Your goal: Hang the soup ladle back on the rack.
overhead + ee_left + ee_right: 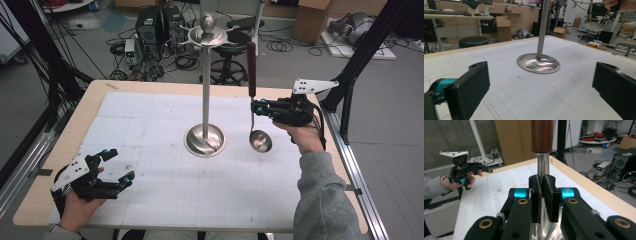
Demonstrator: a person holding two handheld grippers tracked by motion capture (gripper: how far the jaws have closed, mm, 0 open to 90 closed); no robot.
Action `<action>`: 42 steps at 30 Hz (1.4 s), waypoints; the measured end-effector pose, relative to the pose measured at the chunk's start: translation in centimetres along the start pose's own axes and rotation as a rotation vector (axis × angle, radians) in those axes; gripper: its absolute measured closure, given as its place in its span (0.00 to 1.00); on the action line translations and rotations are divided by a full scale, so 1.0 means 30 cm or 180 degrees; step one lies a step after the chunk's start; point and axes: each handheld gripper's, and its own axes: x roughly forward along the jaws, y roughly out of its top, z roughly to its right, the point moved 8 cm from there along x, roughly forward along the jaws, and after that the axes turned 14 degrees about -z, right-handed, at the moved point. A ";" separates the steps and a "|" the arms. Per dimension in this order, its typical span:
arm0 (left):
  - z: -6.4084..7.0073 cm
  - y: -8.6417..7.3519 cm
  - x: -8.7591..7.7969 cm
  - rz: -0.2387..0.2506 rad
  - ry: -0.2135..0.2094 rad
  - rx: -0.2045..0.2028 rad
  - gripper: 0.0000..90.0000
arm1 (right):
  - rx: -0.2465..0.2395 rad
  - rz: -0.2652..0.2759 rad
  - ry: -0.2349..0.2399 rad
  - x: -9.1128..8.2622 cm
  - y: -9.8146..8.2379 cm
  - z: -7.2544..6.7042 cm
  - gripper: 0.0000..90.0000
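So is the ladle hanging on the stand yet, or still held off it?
Held off it. The right gripper is clamped on the ladle stem, upright beside the stand, bowl down, clear of its top hooks.

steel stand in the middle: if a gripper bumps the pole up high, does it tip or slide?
Probably tips rather than slides: the stand has a tall thin pole on a round base that looks modest for its height. The hook ring on top likely adds leverage. Polished steel on the gridded mat might also skid.

A light wooden table point(95, 97) carries a white gridded mat point(165, 190) that covers most of its top, leaving bare wood along the edges. Near the mat's middle, slightly toward the far side, stands a steel stand point(205, 100) on its round base.
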 end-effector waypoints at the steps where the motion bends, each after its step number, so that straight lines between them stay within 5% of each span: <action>1: 0.000 0.000 0.001 0.0001 -0.0001 0.0005 0.02 | -0.0005 0.0005 0.0014 0.001 0.002 -0.001 0.94; 42: 0.002 0.002 -0.007 0.0015 -0.0018 -0.0021 0.02 | -0.0081 0.0077 -0.0041 0.063 0.076 -0.011 0.94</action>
